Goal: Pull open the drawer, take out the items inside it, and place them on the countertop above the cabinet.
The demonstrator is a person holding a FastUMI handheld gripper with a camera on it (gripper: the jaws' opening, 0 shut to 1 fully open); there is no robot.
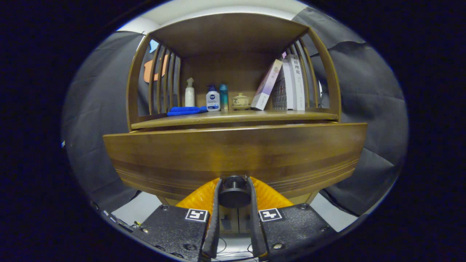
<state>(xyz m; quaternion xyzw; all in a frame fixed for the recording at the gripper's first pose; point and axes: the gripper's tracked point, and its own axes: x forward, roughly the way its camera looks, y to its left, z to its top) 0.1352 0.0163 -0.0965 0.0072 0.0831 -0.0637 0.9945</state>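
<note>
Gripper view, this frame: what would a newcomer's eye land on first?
The wide wooden drawer front, with the gripper shut on its round dark knob. Above it, the countertop holds a blue cloth, bottles and a small lidded pot, with books leaning beside them.

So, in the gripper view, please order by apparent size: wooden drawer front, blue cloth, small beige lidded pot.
1. Wooden drawer front, though it is nearest.
2. Blue cloth.
3. Small beige lidded pot.
The claw is shut on the dark round knob.
</note>
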